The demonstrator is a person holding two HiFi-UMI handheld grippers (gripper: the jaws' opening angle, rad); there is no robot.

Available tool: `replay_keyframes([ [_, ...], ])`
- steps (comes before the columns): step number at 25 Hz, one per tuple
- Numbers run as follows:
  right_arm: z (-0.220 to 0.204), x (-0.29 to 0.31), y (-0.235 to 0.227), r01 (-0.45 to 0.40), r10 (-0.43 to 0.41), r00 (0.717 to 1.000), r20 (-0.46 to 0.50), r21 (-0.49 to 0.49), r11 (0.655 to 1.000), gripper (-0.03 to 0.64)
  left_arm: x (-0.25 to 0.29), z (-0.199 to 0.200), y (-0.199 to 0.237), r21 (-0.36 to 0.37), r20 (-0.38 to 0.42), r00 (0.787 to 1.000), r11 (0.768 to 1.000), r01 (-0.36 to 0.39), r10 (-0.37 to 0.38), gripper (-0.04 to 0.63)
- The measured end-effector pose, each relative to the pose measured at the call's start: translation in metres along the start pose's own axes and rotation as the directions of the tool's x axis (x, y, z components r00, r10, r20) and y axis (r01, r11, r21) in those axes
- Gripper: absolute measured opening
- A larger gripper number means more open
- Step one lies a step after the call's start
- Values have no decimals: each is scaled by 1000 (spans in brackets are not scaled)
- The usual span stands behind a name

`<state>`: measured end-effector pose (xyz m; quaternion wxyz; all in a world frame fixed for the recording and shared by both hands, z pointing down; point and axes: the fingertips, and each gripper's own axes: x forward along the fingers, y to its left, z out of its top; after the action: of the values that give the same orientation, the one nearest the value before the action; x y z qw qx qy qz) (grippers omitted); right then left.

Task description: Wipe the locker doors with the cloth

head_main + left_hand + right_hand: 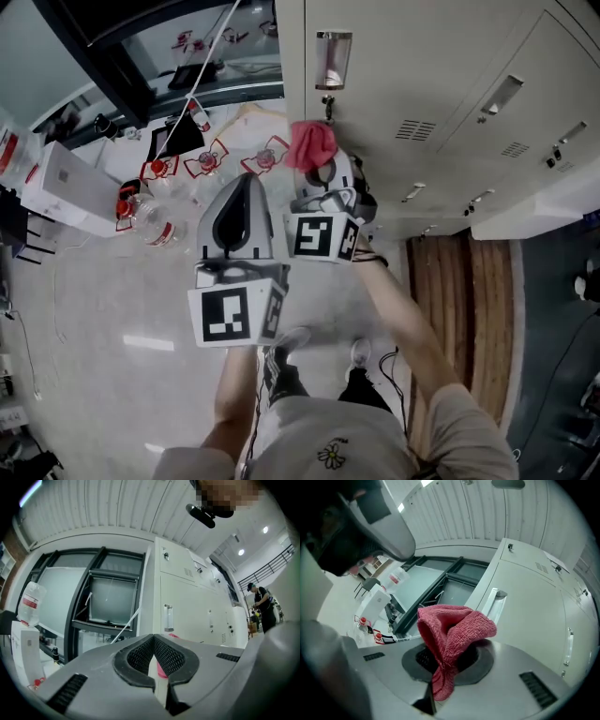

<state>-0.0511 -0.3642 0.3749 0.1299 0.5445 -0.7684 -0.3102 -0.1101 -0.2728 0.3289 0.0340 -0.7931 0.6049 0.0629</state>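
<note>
Locker doors (441, 84) are just ahead. Right gripper (323, 176), raised toward them, clamps the red cloth (312, 143) by one small fold; the rest bunches loose below the door handle (333, 59), so it could snag there or slip out under wiping pressure. Left gripper (244, 192) is held alongside, jaws together, empty.

In the head view, the locker doors (441, 94) fill 12 to 2 o'clock. The cloth (311, 142) sits in the right gripper (319, 171), near the doors. The left gripper (244, 187) lies at its 8 o'clock. Bottles (150, 220) stand on the floor (94, 309) at 10 o'clock.
</note>
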Motion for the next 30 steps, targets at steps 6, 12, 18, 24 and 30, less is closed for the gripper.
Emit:
replay_keyframes([
  [6,-12,20,1,28,-28,999,-26,-18,999,31,-8,-8,10,5,-21,999,999,-32,32,17],
  [12,-16,27,-3,26,-27,999,-24,-57,998,31,-7,-19,6,-19,-24,999,999,-39,39,17],
  [18,-29,21,-16,42,-46,998,-42,-90,995,31,-7,-30,-9,-46,-37,999,998,-34,32,17],
  [24,-49,9,-41,70,-78,995,-68,-115,991,31,-5,-26,-24,-36,-40,999,999,-19,18,17],
  [30,-70,-6,-72,110,-123,988,-96,-126,986,31,6,-25,-45,-47,-26,1000,999,13,-15,17],
])
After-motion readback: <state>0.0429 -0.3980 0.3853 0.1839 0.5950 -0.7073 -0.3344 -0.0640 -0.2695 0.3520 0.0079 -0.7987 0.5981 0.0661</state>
